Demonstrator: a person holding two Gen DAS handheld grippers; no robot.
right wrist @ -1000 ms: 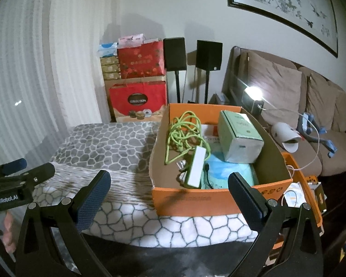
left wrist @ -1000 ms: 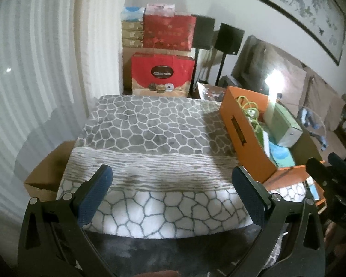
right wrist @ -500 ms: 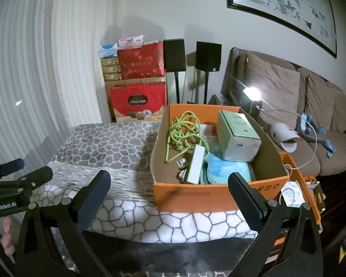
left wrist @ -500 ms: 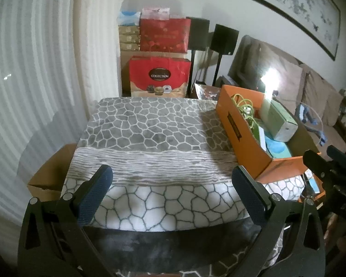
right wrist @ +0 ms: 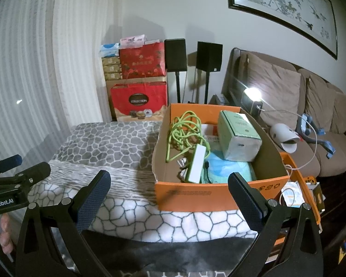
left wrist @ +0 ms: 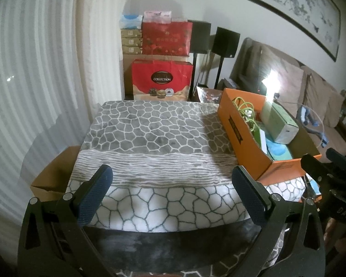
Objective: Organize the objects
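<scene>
Between the spread, empty jaws of the left gripper [left wrist: 172,180] lies a grey patterned blanket [left wrist: 150,138]. At two o'clock sits the orange box [left wrist: 249,147]. Only the right gripper [right wrist: 169,184], jaws likewise spread and empty, looks into it: green cable [right wrist: 184,131], white power strip [right wrist: 197,164], green carton [right wrist: 238,133]. At eleven o'clock, a red bag [right wrist: 138,101] reads "COLLECTION".

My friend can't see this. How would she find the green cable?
Look for the orange cardboard box on the stone-patterned blanket. In its back left corner lies the lime-green cable, a loose tangle of loops, the only stringy thing beside the pale green carton.
</scene>
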